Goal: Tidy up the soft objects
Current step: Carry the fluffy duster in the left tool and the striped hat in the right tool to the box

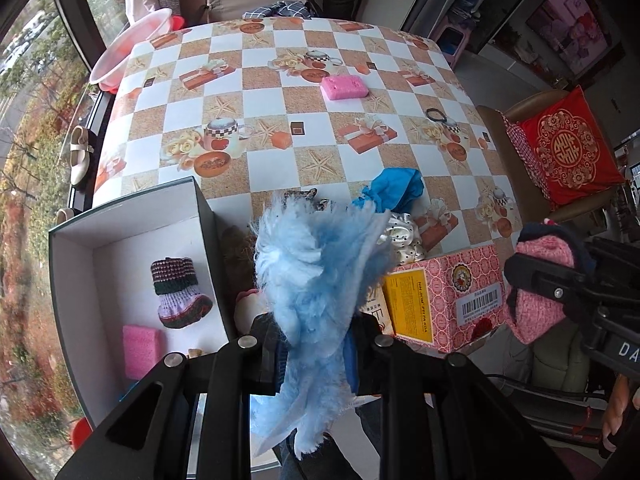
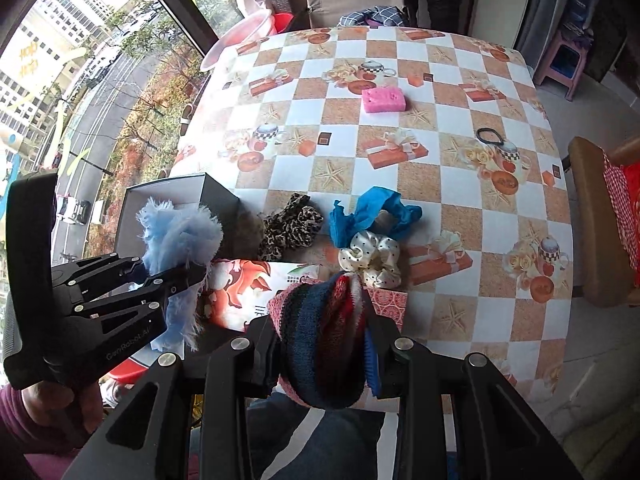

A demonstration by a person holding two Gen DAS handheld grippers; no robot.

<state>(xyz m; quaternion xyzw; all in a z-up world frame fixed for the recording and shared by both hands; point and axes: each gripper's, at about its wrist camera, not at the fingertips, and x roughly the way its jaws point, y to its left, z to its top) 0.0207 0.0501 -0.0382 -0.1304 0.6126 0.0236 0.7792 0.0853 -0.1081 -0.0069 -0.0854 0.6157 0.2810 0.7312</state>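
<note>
My left gripper is shut on a fluffy light-blue cloth, held above the table's near edge, to the right of an open box. The box holds a striped knitted bootie and a pink sponge. My right gripper is shut on a second knitted bootie in pink, navy and red, held in the air further right. On the table lie a blue cloth, a polka-dot satin scrunchie, a leopard scrunchie, another pink sponge and a black hair tie.
A pink patterned carton stands at the near edge under the grippers. A chair with a red cushion is at the right. A pink basin sits past the far left corner by the window.
</note>
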